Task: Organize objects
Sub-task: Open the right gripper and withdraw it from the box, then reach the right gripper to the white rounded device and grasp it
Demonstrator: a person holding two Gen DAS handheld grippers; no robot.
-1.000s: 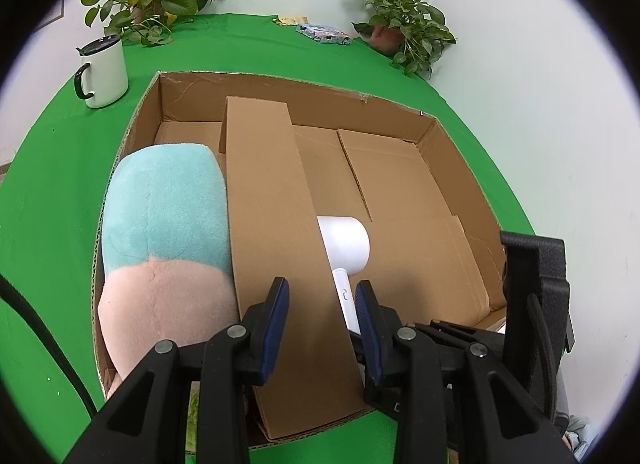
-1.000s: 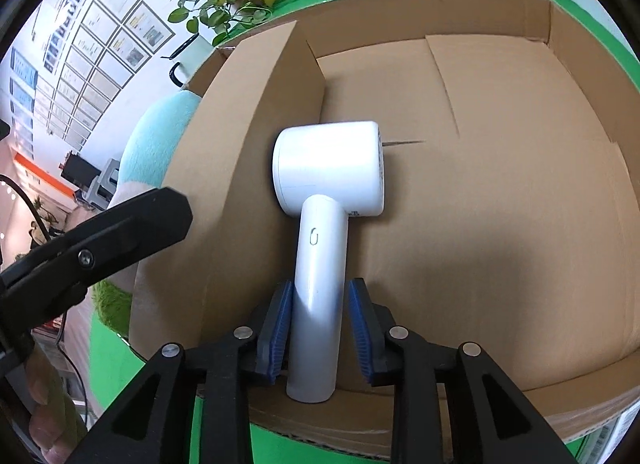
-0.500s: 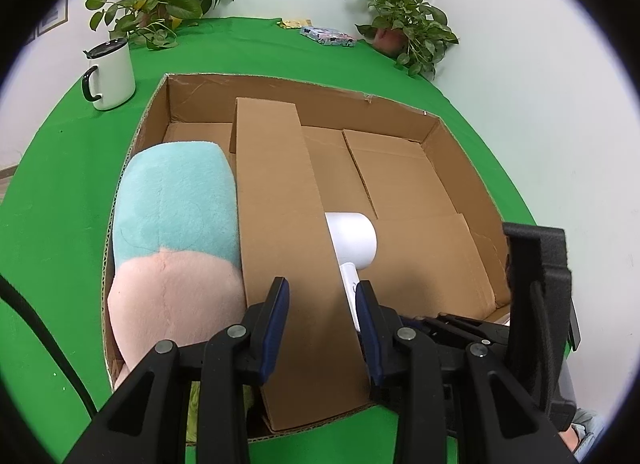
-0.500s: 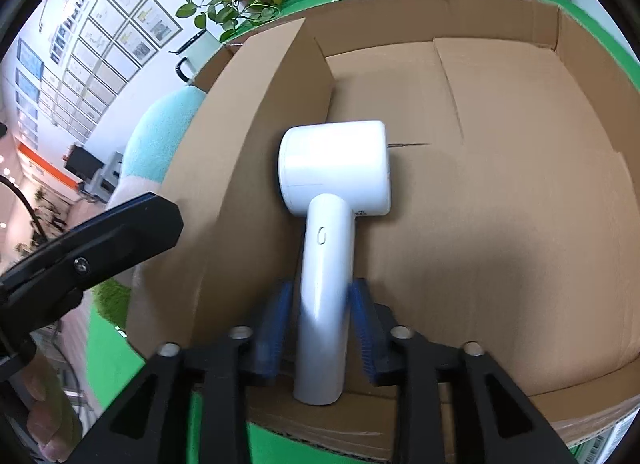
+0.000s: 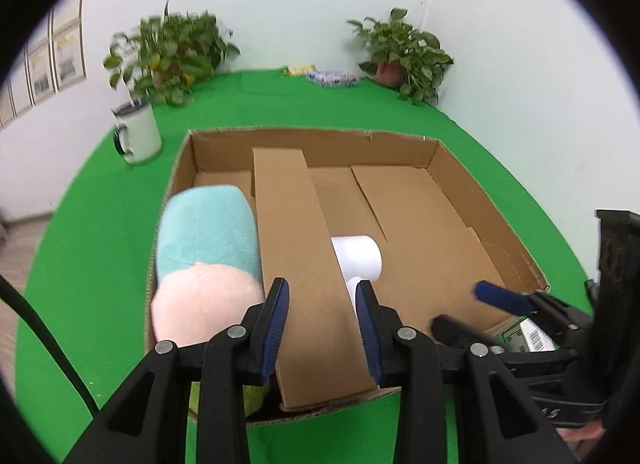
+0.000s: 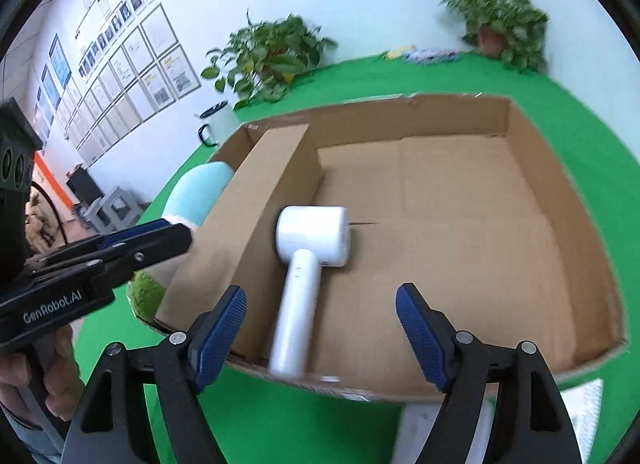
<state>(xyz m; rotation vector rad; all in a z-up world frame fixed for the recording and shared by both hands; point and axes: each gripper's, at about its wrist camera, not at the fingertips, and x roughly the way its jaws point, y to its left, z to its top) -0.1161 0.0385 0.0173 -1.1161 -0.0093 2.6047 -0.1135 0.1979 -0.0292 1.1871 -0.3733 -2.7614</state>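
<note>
The white hair dryer (image 6: 308, 264) lies in the cardboard box (image 6: 560, 199), beside the cardboard divider (image 6: 256, 199), with the right tool (image 6: 320, 322) spread wide above its handle. The left tool (image 5: 322, 324) looks partly parted around the divider's near end, possibly not touching. A plush toy (image 5: 208, 264) fills the left compartment.
</note>
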